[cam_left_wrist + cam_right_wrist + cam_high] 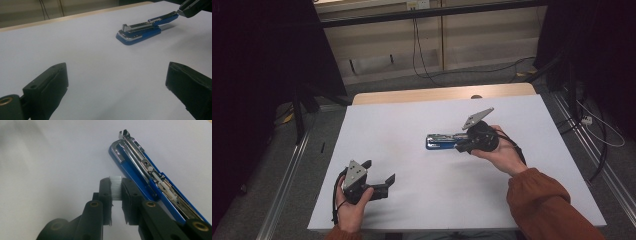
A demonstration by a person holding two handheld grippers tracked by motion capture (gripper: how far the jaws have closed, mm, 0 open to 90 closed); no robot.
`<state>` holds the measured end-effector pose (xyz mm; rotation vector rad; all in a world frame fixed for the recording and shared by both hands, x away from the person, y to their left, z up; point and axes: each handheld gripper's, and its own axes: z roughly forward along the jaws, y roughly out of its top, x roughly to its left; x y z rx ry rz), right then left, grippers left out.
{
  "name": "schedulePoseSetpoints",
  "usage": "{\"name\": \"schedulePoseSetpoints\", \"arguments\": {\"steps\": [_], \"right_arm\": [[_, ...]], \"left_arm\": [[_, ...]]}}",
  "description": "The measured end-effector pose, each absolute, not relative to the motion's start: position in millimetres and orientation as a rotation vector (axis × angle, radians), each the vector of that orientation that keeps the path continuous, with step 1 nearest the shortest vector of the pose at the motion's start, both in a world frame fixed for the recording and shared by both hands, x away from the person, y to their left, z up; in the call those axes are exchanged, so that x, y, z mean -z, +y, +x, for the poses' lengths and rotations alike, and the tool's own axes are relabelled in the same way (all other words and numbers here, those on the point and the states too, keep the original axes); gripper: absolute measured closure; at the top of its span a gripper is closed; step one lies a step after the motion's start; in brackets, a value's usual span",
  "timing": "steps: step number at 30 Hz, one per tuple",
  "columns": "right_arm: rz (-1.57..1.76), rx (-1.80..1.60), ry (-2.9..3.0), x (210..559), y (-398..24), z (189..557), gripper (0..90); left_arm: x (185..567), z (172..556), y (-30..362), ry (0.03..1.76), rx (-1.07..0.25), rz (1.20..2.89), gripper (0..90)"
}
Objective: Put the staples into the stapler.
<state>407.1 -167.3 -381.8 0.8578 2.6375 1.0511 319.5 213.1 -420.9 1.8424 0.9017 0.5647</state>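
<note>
- The right gripper [116, 188] is clamped on a strip of staples [116, 188], the silvery block pinched upright between the two pads just beside the open blue stapler [150, 180]. Only a narrow band of the strip is gripped, so a small twist of the wrist could let it slide or tip out.
- The left gripper [378, 175] hangs idle with its jaws wide apart and nothing between them, at about 7 o'clock on the white table [412, 120], well apart from the stapler.
- In the high view the stapler [443, 141] lies near the table's middle, slightly toward 3 o'clock, with the right gripper [460, 145] at its rear end. Its top arm is folded open and the metal magazine channel [140, 160] is exposed.
- Most likely fault: the strip meets the channel at an angle. The channel is narrow and runs off toward 1 o'clock in the right gripper view, so a strip not lined up with it would ride on the rail's edge or jam.
- Staple strips are brittle; squeezing harder or pressing down against the rail could snap the strip into pieces that scatter on the table.
- Nothing steadies the stapler. A push from the strip could skid it across the smooth surface, since the left gripper is too far off to brace it.
- The right gripper's own jaws hide the strip's lower edge, so seating it must be judged with care.
</note>
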Motion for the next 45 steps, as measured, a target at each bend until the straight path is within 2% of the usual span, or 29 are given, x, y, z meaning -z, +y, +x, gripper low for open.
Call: {"name": "schedulePoseSetpoints", "arguments": {"steps": [11,45], "right_arm": [[0.862,-1.031,2.633,377.5,-167.0,423.7,79.2],[0.784,-1.000,2.633,375.8,-130.8,466.0,79.2]], "left_arm": [[420.8,320.0,213.5,0.902,-0.563,1.844,4.6],[420.6,319.8,213.1,0.891,-0.556,1.844,4.6]]}}
